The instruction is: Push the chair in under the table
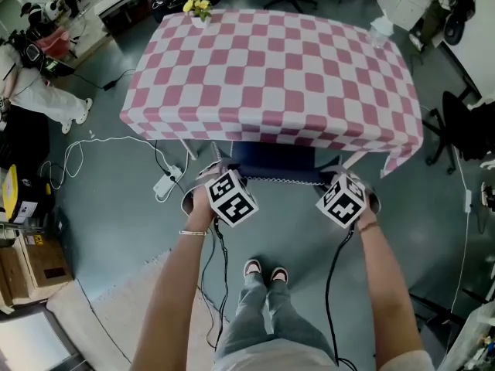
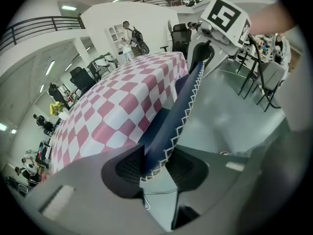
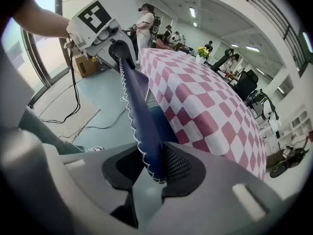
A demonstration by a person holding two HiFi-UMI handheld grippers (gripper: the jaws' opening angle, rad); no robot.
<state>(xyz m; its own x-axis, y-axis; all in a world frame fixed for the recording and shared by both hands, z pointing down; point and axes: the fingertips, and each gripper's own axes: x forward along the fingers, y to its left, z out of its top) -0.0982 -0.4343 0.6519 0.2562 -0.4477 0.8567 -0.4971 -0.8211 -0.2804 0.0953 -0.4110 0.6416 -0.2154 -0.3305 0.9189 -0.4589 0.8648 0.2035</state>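
Observation:
A table under a pink-and-white checked cloth [image 1: 271,76] fills the upper middle of the head view. A dark blue chair back [image 1: 274,161] with white zigzag trim stands at its near edge, the seat hidden under the cloth. My left gripper [image 1: 213,168] is shut on the back's left end, and my right gripper [image 1: 338,172] is shut on its right end. In the left gripper view the trimmed chair back [image 2: 181,102] runs out from between my left gripper's [image 2: 155,168] pads beside the cloth [image 2: 117,106]. In the right gripper view the chair back [image 3: 139,106] sits clamped in my right gripper [image 3: 152,168].
Yellow flowers [image 1: 199,8] stand at the table's far left corner. A power strip with white cable [image 1: 166,184] lies on the floor left of the chair. The person's feet [image 1: 265,270] stand behind it. Black office chairs [image 1: 464,122] are at the right, a beige rug [image 1: 116,308] at the lower left.

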